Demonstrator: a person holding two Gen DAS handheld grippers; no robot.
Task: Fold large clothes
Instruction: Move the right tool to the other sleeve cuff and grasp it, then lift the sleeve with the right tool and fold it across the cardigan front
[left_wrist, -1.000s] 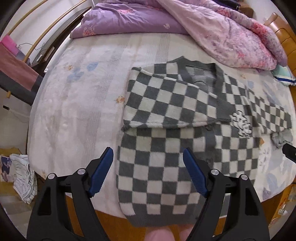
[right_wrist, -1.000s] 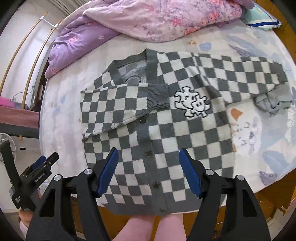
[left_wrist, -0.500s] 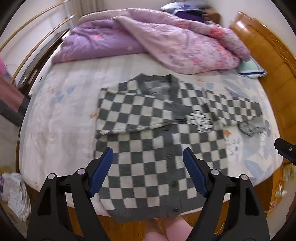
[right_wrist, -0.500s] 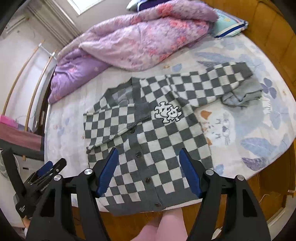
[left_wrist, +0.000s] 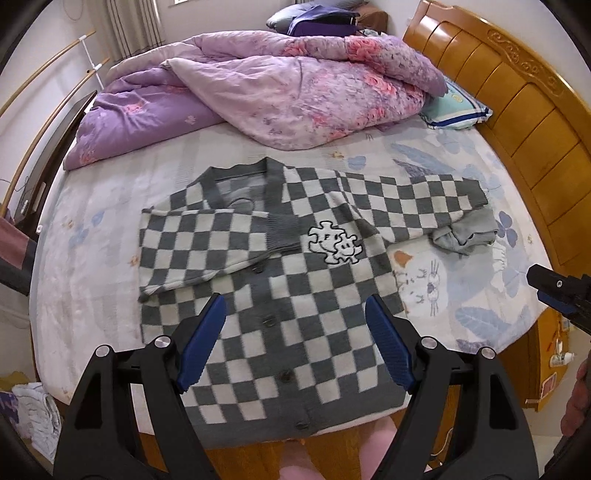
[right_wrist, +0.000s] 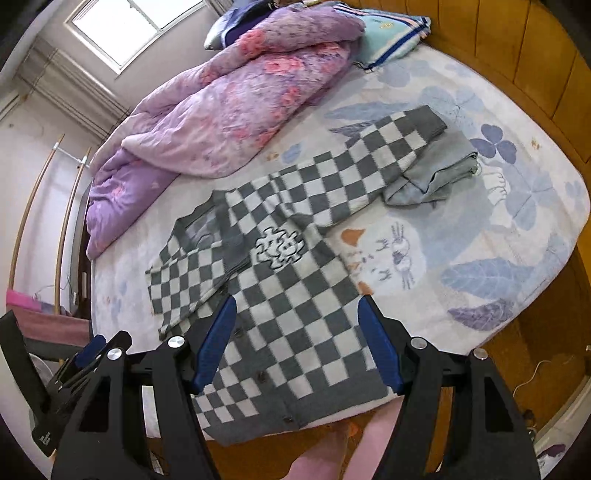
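We see one knitted cardigan (left_wrist: 295, 295) in a grey-and-cream checkerboard lying flat on the bed (left_wrist: 92, 258), its ribbed grey hem at the near edge and its V neck pointing toward the rumpled quilt (left_wrist: 295, 92), so its long axis runs from us to the far side. One sleeve (left_wrist: 207, 243) is folded across the chest, its ribbed cuff ending just beside an embroidered puzzle-piece patch (left_wrist: 334, 245); the other sleeve (right_wrist: 369, 162) stretches out sideways toward the wooden headboard (left_wrist: 517, 110), its cuff touching a crumpled grey cloth (right_wrist: 432, 177). A single row of dark buttons runs down the front. Our left gripper (left_wrist: 295, 347) and right gripper (right_wrist: 295, 343) both hang above the hem, blue textured pads spread apart and holding nothing
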